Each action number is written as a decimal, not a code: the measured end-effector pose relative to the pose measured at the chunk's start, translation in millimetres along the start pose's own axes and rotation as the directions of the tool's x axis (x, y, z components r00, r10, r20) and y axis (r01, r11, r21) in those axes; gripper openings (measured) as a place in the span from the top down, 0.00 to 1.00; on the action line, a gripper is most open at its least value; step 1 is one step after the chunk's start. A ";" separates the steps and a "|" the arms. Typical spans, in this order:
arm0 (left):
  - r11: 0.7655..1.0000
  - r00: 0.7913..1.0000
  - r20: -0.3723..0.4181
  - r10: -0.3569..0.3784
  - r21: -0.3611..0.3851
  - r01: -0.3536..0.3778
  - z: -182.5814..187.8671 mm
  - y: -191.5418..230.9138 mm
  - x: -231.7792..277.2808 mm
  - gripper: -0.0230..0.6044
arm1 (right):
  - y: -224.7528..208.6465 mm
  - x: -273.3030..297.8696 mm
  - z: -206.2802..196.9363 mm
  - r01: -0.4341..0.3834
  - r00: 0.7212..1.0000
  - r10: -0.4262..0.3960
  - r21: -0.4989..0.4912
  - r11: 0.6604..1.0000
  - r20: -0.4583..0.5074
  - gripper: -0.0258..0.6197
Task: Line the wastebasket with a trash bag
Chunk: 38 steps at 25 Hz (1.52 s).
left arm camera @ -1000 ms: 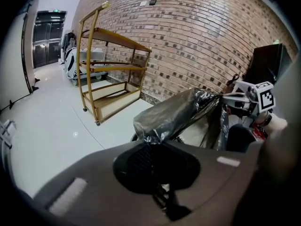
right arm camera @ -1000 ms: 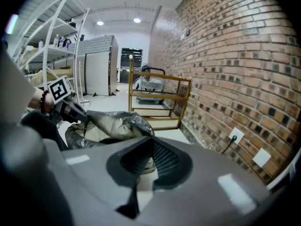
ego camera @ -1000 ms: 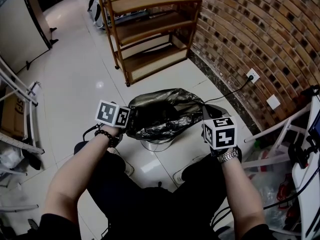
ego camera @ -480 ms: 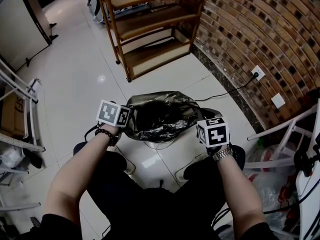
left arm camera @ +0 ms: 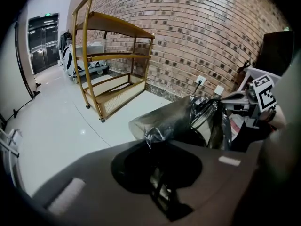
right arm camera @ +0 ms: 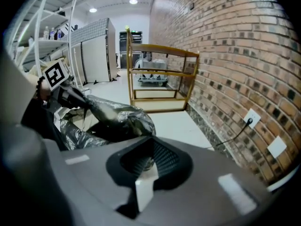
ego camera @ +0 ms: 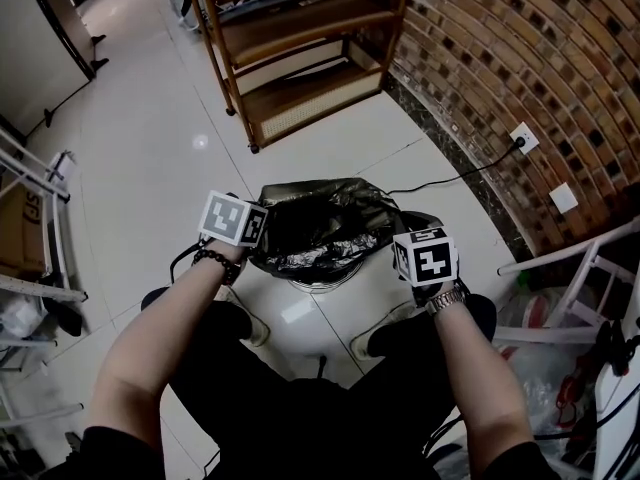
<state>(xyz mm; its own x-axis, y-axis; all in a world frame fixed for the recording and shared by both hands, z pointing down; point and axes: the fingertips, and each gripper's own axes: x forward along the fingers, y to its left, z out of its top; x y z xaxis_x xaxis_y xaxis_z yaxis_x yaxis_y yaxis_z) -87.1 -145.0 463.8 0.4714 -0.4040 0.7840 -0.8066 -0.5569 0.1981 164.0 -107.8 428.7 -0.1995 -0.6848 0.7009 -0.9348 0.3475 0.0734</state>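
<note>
A dark, shiny trash bag (ego camera: 320,223) is spread over a small metal wastebasket (ego camera: 316,284), of which only the lower rim shows. My left gripper (ego camera: 262,251) holds the bag's left edge; its jaws are opening, with a strip of film (left arm camera: 151,138) still pinched between them. On the bag's right edge sits my right gripper (ego camera: 402,233), shut on the film (right arm camera: 145,163). The bag (right arm camera: 113,117) stretches between the two grippers. In the left gripper view the stretched bag (left arm camera: 188,121) hides the basket.
A wooden shelf cart (ego camera: 300,48) stands behind the basket. A brick wall (ego camera: 520,48) with an outlet and cable (ego camera: 522,138) runs along the right. White frames stand at the left (ego camera: 30,183) and right (ego camera: 575,263). The person's legs (ego camera: 300,388) are close in front.
Both grippers have sunk with the bag's edges. The bag's mouth now sits lower over the basket, and less of the basket shows.
</note>
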 end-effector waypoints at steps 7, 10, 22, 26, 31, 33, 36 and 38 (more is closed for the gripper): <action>0.996 0.995 0.054 -0.087 -0.021 0.089 29.1 -13.6 1.7 0.91 | -18.3 -1.9 5.7 0.037 0.999 -0.038 0.024 0.999 0.030 0.95; 0.994 0.992 0.054 -0.112 0.000 0.112 33.6 -24.2 5.7 0.91 | -25.4 -7.8 10.7 0.050 0.998 -0.051 0.032 0.998 0.047 0.95; 1.000 0.999 -0.028 -0.016 -0.022 0.015 -20.5 11.6 15.4 0.90 | 9.4 11.0 -4.3 -0.024 1.000 0.024 -0.037 0.999 0.001 0.95; 0.999 0.999 -0.037 -0.014 -0.032 0.013 -26.4 15.6 17.6 0.86 | 16.0 24.4 -15.2 -0.040 0.998 0.038 -0.058 0.998 -0.040 0.94; 0.999 0.999 -0.049 0.011 -0.034 -0.013 -25.1 24.8 26.5 0.71 | 17.6 42.5 -25.7 -0.064 0.994 0.058 -0.060 0.996 -0.091 0.82; 0.999 0.998 -0.055 0.021 -0.043 -0.023 -25.1 30.0 31.6 0.69 | 17.5 49.4 -29.6 -0.072 0.992 0.065 -0.057 0.996 -0.108 0.77; 0.998 0.998 -0.061 0.035 -0.049 -0.038 -25.1 36.3 38.9 0.69 | 15.5 57.9 -34.2 -0.072 0.990 0.064 -0.058 0.996 -0.128 0.74; 0.998 0.997 -0.067 0.045 -0.050 -0.048 -27.0 40.8 43.1 0.69 | 14.2 62.2 -35.1 -0.068 0.989 0.060 -0.061 0.996 -0.134 0.74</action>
<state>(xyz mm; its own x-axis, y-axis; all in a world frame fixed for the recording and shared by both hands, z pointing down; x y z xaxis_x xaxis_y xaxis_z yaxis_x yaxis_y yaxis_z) -109.3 -165.5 521.5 0.4100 -0.3794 0.8294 -0.8451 -0.5000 0.1891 148.6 -123.0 498.2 -0.2135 -0.5705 0.7930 -0.8993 0.4318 0.0686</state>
